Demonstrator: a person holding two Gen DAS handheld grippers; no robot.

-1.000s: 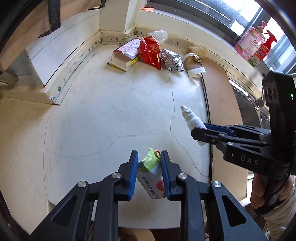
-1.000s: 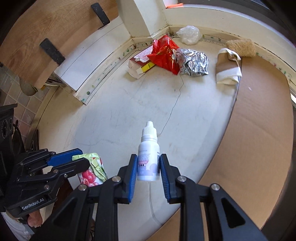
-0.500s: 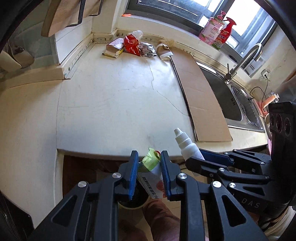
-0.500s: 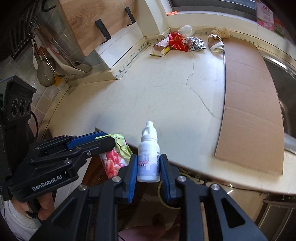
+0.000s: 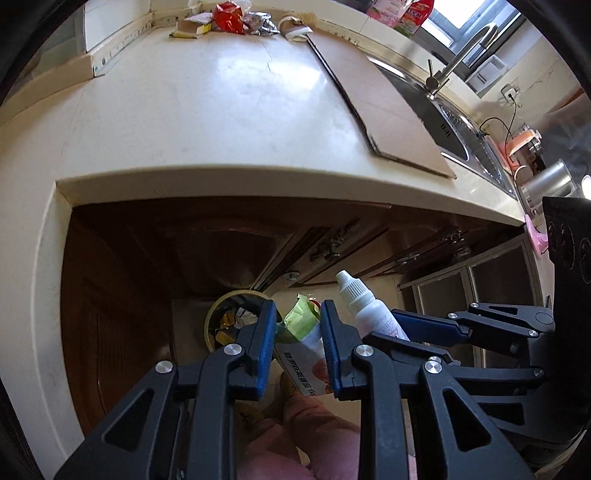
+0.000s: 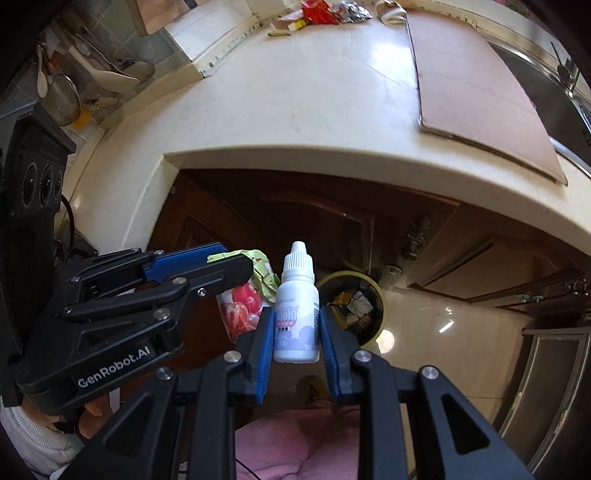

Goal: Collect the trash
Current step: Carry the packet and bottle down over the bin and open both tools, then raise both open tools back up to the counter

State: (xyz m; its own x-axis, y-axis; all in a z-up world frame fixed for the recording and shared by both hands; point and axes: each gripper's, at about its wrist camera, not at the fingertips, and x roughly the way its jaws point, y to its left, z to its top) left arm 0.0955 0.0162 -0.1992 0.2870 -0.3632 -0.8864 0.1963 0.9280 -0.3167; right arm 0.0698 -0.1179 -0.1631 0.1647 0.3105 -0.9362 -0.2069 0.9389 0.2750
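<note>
My left gripper (image 5: 298, 345) is shut on a crumpled drink carton (image 5: 301, 338) with a green top and red fruit print, also seen as the carton (image 6: 242, 306) from the right wrist. My right gripper (image 6: 296, 332) is shut on a small white dropper bottle (image 6: 297, 314), which stands upright between the blue pads; the bottle (image 5: 364, 306) shows beside the left gripper too. Both grippers hang side by side off the counter's front edge, above the floor. A round yellow-rimmed trash bin (image 6: 354, 302) with scraps inside stands below; the bin (image 5: 231, 321) is partly hidden behind my left fingers.
More trash lies at the counter's (image 5: 207, 110) far back: a red wrapper (image 5: 229, 16), a foil bag (image 5: 258, 24), a flat box (image 5: 192, 29). Cardboard (image 5: 388, 110) lies beside a steel sink (image 5: 454, 122). Dark wooden cabinet doors (image 6: 332, 221) face me. A person's pink-clad legs (image 6: 295, 450) are below.
Both grippers have drawn back from over the countertop past its front edge and sunk a little, carrying the carton and the bottle. The bin below has come into view.
</note>
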